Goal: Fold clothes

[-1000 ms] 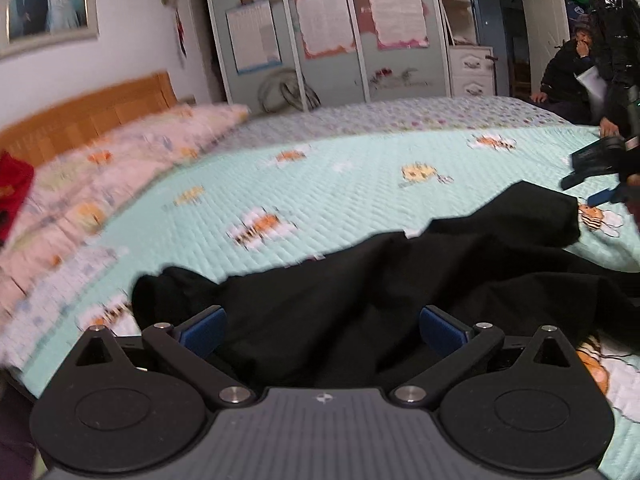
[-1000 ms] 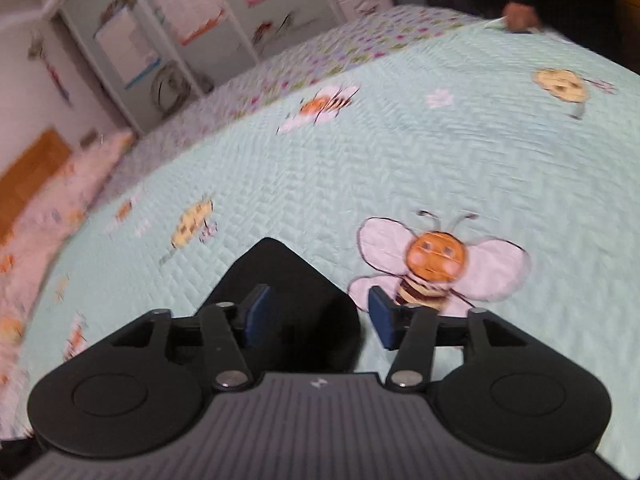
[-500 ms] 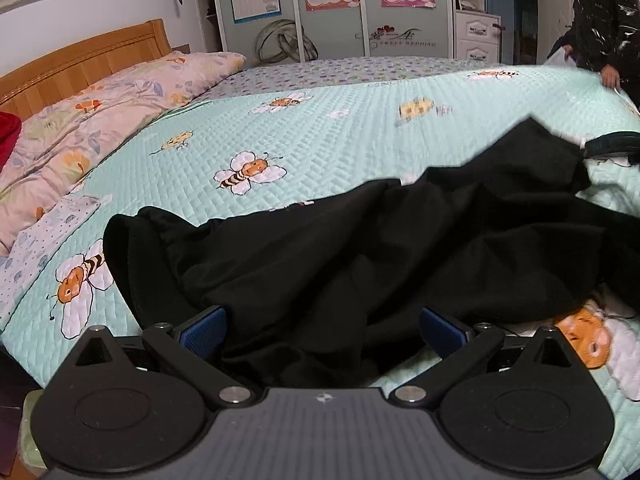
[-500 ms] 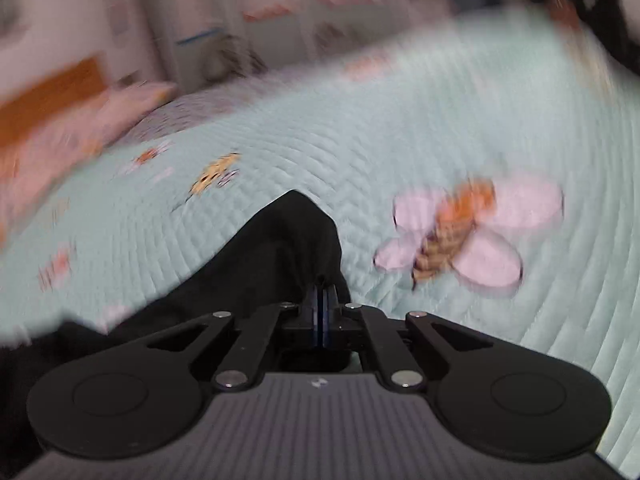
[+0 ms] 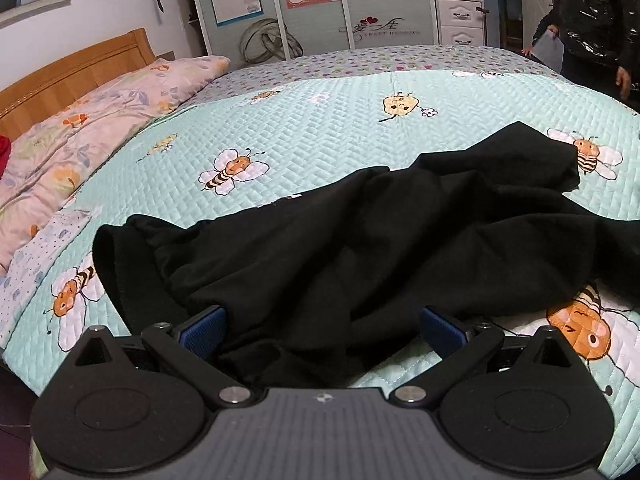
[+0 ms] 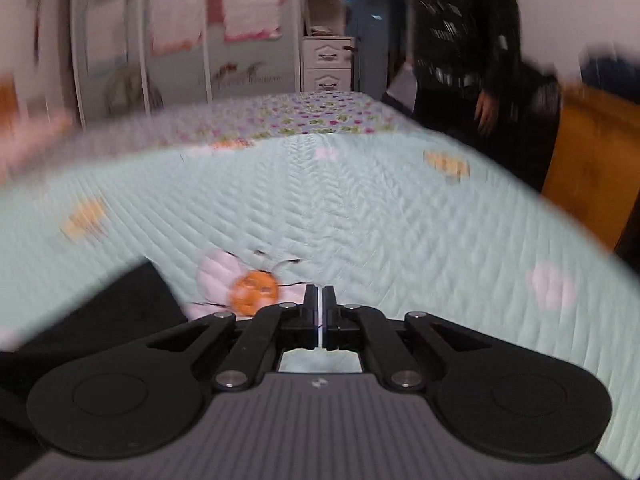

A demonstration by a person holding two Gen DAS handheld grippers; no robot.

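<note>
A black garment (image 5: pixel 360 248) lies crumpled across the mint bee-print bed cover (image 5: pixel 320 140). My left gripper (image 5: pixel 324 332) is open and low over the garment's near edge. Cloth lies between its blue pads (image 5: pixel 204 332), and they do not press on it. In the blurred right wrist view my right gripper (image 6: pixel 319 304) has its jaws almost together. They are opening by a thin slit, with nothing between them. A corner of the black garment (image 6: pixel 100 312) lies to its left on the cover (image 6: pixel 360 208).
A floral quilt (image 5: pixel 100 120) and a wooden headboard (image 5: pixel 72 68) are at the left. A wardrobe (image 5: pixel 312 8) stands behind the bed. A person in a black jacket (image 5: pixel 592 12) stands at the far right corner. A wooden board (image 6: pixel 592 160) edges the bed's right side.
My right gripper closed on the garment's corner, then swung right, and the cloth is no longer in its jaws. My left gripper sank a little toward the garment and stayed open.
</note>
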